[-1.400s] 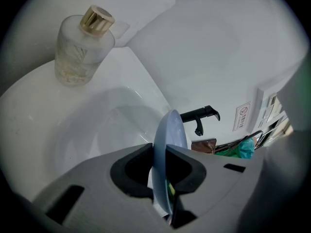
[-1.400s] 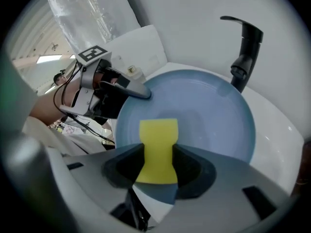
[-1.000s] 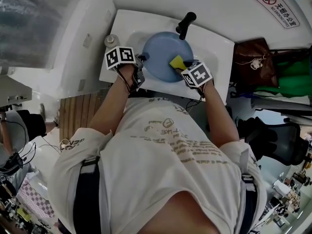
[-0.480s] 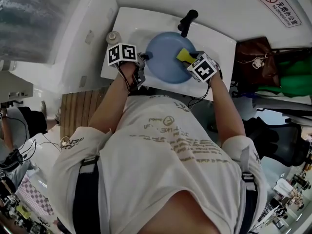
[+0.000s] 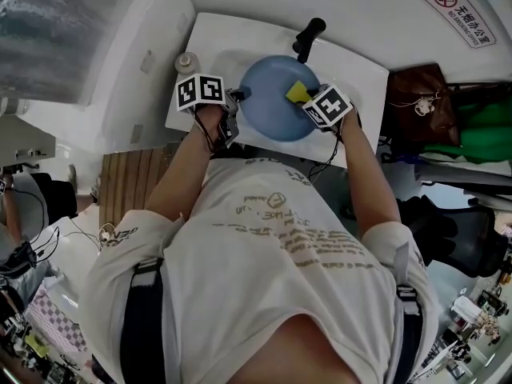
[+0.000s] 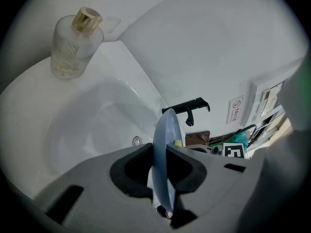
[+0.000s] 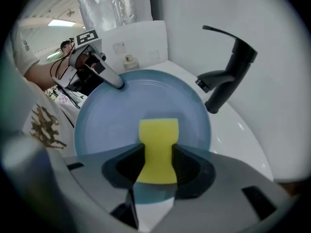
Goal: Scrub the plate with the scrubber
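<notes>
A round blue plate (image 5: pixel 268 102) is held over the white sink (image 5: pixel 216 50). My left gripper (image 5: pixel 238 96) grips its left rim; in the left gripper view the plate (image 6: pixel 165 135) stands edge-on between the pads, and the jaws of this gripper (image 6: pixel 159 168) are opening slightly while still on it. My right gripper (image 5: pixel 304 98) is shut on a yellow scrubber (image 5: pixel 297 91). The right gripper view shows the scrubber (image 7: pixel 158 140) pinched between the jaws of that gripper (image 7: pixel 158 168) and lying flat against the plate's face (image 7: pixel 116 115).
A black faucet (image 5: pixel 308 37) rises just behind the plate, close to the scrubber. A clear bottle with a gold cap (image 5: pixel 186 62) stands on the sink's back left corner. White walls enclose the sink; a brown bag (image 5: pixel 416 94) hangs to the right.
The right gripper has slid the scrubber across the plate, from its near edge up toward the faucet side. The left gripper has kept the plate's rim in place.
</notes>
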Tool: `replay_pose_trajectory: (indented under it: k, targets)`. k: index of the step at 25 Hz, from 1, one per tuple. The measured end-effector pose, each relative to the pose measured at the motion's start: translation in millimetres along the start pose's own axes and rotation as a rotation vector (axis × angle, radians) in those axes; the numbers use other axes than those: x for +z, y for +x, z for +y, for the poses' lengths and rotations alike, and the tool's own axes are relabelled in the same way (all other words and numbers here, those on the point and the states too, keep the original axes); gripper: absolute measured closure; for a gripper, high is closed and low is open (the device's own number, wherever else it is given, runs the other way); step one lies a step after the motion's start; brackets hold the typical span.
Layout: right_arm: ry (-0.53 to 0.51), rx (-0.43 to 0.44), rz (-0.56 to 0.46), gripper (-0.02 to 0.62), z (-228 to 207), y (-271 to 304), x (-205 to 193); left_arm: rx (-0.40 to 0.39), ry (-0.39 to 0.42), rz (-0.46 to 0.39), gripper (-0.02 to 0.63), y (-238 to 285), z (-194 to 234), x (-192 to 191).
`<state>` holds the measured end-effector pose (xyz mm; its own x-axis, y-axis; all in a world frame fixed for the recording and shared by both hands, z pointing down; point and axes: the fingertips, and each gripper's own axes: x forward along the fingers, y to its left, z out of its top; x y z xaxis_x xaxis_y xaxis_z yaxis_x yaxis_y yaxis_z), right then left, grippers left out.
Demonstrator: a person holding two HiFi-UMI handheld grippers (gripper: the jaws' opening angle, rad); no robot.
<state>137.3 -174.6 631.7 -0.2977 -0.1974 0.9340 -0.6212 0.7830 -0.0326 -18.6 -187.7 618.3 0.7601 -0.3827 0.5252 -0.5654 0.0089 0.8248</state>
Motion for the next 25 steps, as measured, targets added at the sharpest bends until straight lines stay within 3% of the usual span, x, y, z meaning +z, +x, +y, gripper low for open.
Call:
replay_pose_trajectory:
  k: [9, 15, 19, 25]
  targets:
    - [0.007, 0.131, 0.013, 0.411, 57.1, 4.9, 13.9, 0.029, -0.012, -0.034, 0.545, -3.8, 6.6, 2.2]
    - [-0.137, 0.255, 0.031, 0.411, 110.7, -6.0, 23.4, 0.01, -0.024, -0.036, 0.546, -3.2, 3.8, 0.3]
    - [-0.168, 0.218, 0.046, 0.407, 97.8, -6.6, 21.5, 0.006, -0.017, -0.028, 0.546, -3.1, -0.1, -0.4]
    - [-0.071, 0.168, 0.073, 0.405, 52.8, -0.5, 10.8, 0.008, -0.014, -0.011, 0.546, -6.4, 2.3, -4.9]
